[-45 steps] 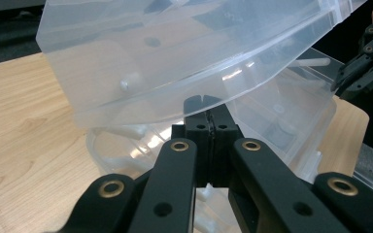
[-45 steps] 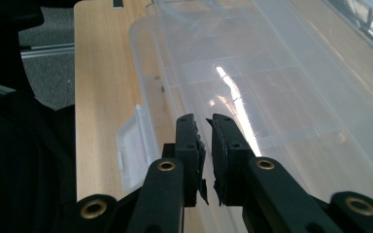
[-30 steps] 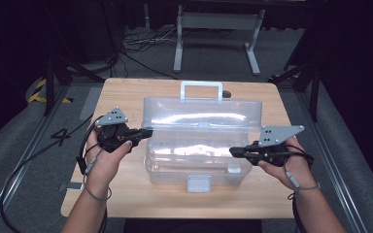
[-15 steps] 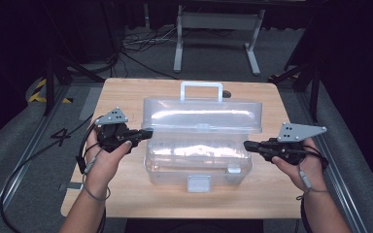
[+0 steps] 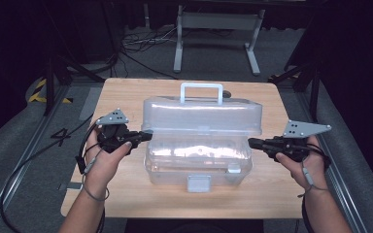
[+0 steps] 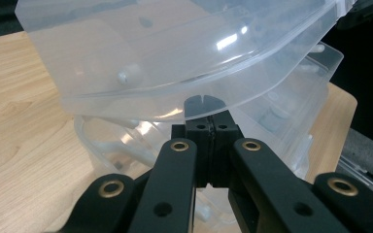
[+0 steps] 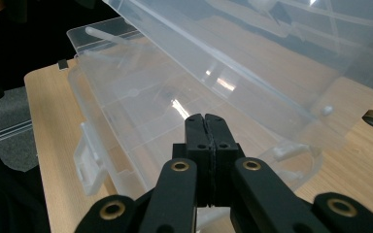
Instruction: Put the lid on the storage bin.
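A clear plastic box (image 5: pixel 199 162) stands mid-table with its lid (image 5: pixel 201 114) raised partway and a white handle (image 5: pixel 201 91) at the back. My left gripper (image 5: pixel 146 136) is shut, its tips under the lid's left rim (image 6: pixel 126 104) and touching it from below (image 6: pixel 206 103). My right gripper (image 5: pixel 250 142) is shut with nothing in it, just off the box's right end. In the right gripper view its tips (image 7: pixel 205 121) point into the gap between the base (image 7: pixel 126 111) and the tilted lid (image 7: pixel 252 43).
The box's front latch (image 5: pixel 198 183) hangs open toward the near edge of the wooden table (image 5: pixel 126 97). A metal stand (image 5: pixel 218 19) and cables lie on the floor beyond. Dark rails run along both table sides.
My right gripper has drawn back to the right, away from the box's right end. The left gripper and the lid have stayed put.
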The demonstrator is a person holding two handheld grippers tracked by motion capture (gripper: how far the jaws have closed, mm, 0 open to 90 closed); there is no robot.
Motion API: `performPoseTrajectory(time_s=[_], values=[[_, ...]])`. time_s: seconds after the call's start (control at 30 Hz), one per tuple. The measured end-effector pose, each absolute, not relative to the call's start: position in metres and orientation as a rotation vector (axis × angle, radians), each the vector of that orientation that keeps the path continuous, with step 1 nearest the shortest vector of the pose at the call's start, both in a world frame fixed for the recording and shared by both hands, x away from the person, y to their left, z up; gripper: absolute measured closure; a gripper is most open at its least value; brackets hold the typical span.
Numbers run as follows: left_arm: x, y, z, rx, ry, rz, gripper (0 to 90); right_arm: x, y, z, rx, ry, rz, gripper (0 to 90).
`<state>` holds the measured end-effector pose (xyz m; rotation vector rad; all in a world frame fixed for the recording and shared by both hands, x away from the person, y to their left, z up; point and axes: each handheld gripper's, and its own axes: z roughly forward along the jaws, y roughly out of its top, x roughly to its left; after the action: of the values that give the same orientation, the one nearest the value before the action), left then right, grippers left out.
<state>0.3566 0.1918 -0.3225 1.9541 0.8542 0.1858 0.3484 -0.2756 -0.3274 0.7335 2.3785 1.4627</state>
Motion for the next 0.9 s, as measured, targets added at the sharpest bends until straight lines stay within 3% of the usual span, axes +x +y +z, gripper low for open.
performPoseTrajectory(time_s=[0.9], values=[[0.354, 0.189, -0.327, 2.090, 0.858, 0.137, 90.0, 0.355, -0.290, -0.332, 0.886, 2.441, 1.414, 90.0]])
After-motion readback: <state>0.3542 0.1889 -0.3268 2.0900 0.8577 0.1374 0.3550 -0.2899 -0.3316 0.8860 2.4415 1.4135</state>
